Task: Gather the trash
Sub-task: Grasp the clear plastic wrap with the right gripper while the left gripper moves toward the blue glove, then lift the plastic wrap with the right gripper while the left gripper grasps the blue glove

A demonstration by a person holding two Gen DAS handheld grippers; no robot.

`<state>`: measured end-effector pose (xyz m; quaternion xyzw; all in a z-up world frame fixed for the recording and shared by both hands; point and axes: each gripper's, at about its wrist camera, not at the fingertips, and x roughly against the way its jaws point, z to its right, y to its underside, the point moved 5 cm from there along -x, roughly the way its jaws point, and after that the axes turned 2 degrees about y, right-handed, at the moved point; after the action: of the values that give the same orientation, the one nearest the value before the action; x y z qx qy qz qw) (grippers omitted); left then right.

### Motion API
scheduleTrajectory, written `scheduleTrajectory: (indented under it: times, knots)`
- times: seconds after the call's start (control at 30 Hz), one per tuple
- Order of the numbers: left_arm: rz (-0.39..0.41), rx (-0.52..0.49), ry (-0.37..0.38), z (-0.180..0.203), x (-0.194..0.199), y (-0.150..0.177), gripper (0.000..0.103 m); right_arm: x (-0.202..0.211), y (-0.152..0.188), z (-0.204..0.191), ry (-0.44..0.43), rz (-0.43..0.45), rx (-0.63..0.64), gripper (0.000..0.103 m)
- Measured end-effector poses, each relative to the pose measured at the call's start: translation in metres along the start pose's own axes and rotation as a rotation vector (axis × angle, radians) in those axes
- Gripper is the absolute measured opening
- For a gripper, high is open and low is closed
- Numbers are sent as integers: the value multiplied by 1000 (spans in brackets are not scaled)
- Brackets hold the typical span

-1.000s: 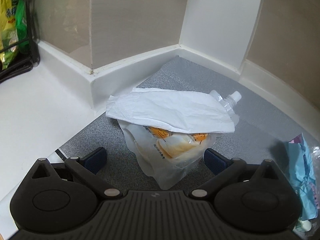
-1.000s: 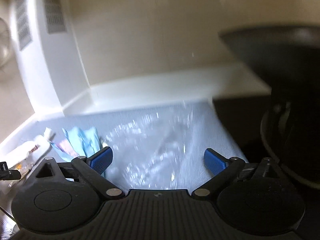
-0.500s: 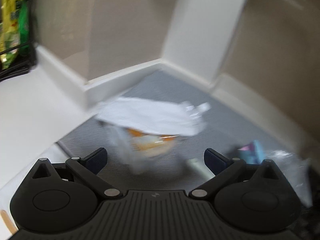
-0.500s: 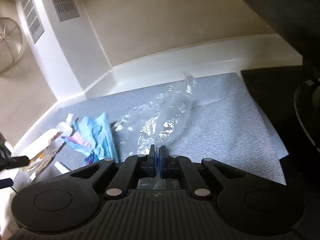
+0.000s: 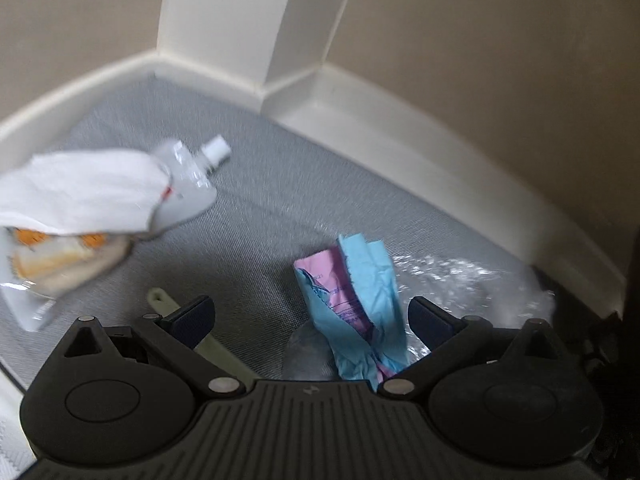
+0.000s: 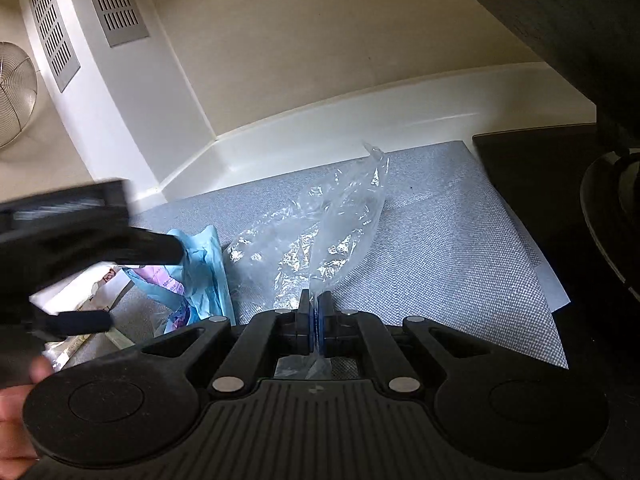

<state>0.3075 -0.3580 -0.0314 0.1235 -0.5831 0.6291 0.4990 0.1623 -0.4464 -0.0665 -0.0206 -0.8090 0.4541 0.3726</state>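
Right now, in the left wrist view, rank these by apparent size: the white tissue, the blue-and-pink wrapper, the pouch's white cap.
1. white tissue, though motion blur and the frame edge make its outline unsure
2. blue-and-pink wrapper, partly behind the gripper
3. pouch's white cap, clearly smallest

A home kitchen, by the look of it. The table (image 6: 400, 104) is a white worktop with a raised moulded lip along beige walls, laid with a grey woven mat (image 6: 440, 240). At the right lies a black hob (image 6: 532, 168) with a dark pan (image 6: 608, 216) on it and what seems to be a dark hood (image 6: 568, 16) above. A white pillar (image 6: 100, 80) in the corner carries two slotted vents (image 6: 114, 0), and a wire-mesh strainer (image 6: 16, 92) hangs to its left. Food litter lies on the mat: a spouted pouch (image 5: 188, 184), a tissue (image 5: 80, 196), a blue and pink wrapper (image 5: 360, 300) and clear film (image 6: 320, 232).
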Motion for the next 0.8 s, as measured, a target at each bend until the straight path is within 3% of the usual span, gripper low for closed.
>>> scheduleTrajectory:
  times: [0.1, 0.13, 0.17, 0.27, 0.37, 0.57, 0.8]
  knots:
    - [1, 8, -9, -2, -6, -1, 96, -1, 0, 0, -1, 0, -4, 3]
    - [11, -1, -20, -2, -5, -2, 77, 0, 0, 0, -1, 0, -4, 3]
    - [20, -22, -31, -2, -4, -3, 47, -1, 0, 0, -2, 0, -5, 3]
    - [55, -3, -15, -8, 10, -8, 30, -1, 1, 1, -10, 1, -9, 3]
    - [112, -3, -21, -16, 34, -14, 25, 5, -1, 2, -13, 47, -20, 2]
    - [231, 51, 2, -45, 97, -25, 25, 32, -10, -1, -20, 235, 2, 2]
    - [324, 55, -38, -74, 176, 3, 25, 55, -19, -6, -101, 373, 22, 2]
